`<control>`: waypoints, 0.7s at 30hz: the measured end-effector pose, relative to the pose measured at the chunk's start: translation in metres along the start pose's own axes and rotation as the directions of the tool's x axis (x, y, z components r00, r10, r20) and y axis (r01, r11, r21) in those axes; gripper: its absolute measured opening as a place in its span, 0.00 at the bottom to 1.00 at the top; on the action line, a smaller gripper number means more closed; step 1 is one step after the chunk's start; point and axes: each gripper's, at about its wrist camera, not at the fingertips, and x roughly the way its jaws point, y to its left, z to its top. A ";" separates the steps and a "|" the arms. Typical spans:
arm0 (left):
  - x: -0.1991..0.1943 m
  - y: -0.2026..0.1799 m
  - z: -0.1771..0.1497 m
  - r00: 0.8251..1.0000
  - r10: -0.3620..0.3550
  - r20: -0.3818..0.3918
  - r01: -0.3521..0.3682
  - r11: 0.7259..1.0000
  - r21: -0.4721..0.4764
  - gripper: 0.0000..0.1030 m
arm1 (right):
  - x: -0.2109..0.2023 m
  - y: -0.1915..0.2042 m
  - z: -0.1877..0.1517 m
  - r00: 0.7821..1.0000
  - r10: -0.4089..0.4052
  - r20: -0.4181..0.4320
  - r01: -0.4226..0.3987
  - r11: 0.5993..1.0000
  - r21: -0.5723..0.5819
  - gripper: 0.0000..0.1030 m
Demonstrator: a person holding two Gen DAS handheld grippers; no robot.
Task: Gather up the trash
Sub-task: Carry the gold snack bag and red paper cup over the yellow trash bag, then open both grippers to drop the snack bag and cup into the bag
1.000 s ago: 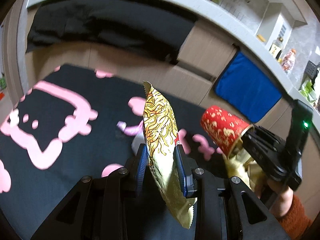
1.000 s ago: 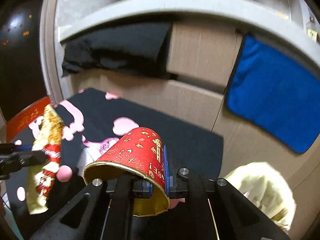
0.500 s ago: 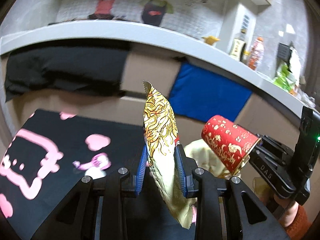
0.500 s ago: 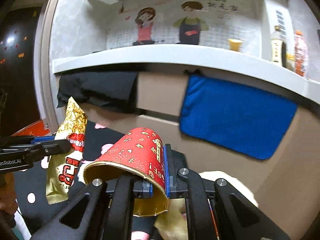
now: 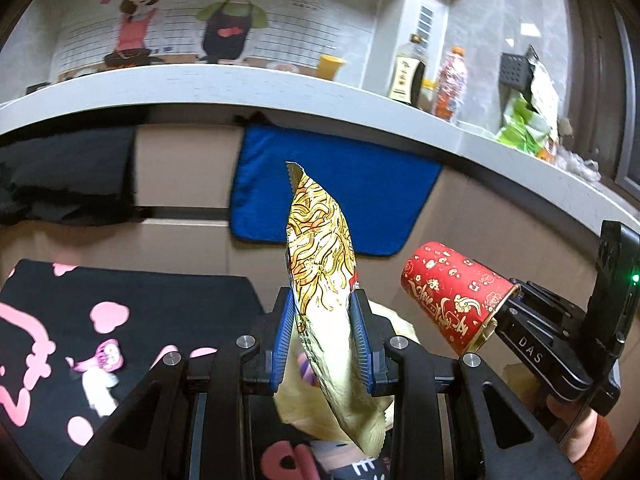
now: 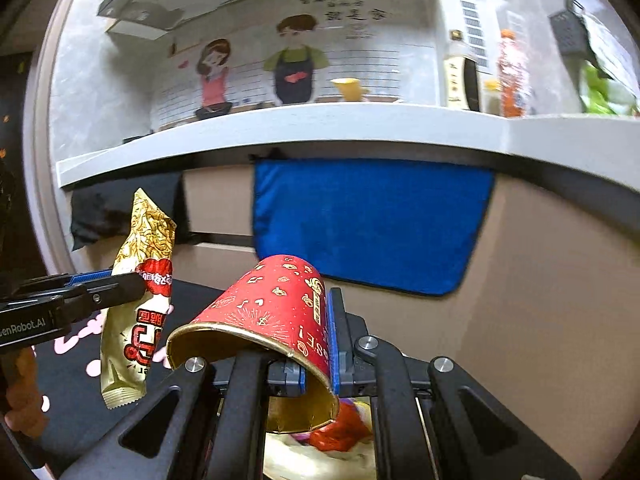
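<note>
My left gripper is shut on a gold snack wrapper that stands upright between its blue pads. The wrapper also shows in the right wrist view. My right gripper is shut on the rim of a red paper cup, which lies tilted on its side with its gold mouth toward the camera. The cup also shows at the right in the left wrist view. A pale yellow trash bag with colourful scraps lies just below both grippers; it shows under the cup in the right wrist view.
A black mat with pink shapes lies at the left, with a small pink and white scrap on it. A blue cloth and a black cloth hang from the counter edge. Bottles stand on the counter.
Both grippers have risen and tilted upward with their loads; the counter and wall mural have come into view. The trash bag now sits close under both grippers.
</note>
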 end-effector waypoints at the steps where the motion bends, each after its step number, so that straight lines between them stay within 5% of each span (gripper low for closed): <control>1: 0.002 -0.004 -0.001 1.000 -0.004 -0.001 0.004 1.000 0.005 0.29 | 0.000 -0.006 -0.001 1.000 -0.004 -0.002 0.004 1.000 0.009 0.07; 21: 0.079 -0.008 -0.026 0.992 -0.075 -0.101 0.076 0.997 0.000 0.29 | 0.040 -0.044 -0.031 0.994 -0.006 -0.106 0.014 0.997 0.077 0.07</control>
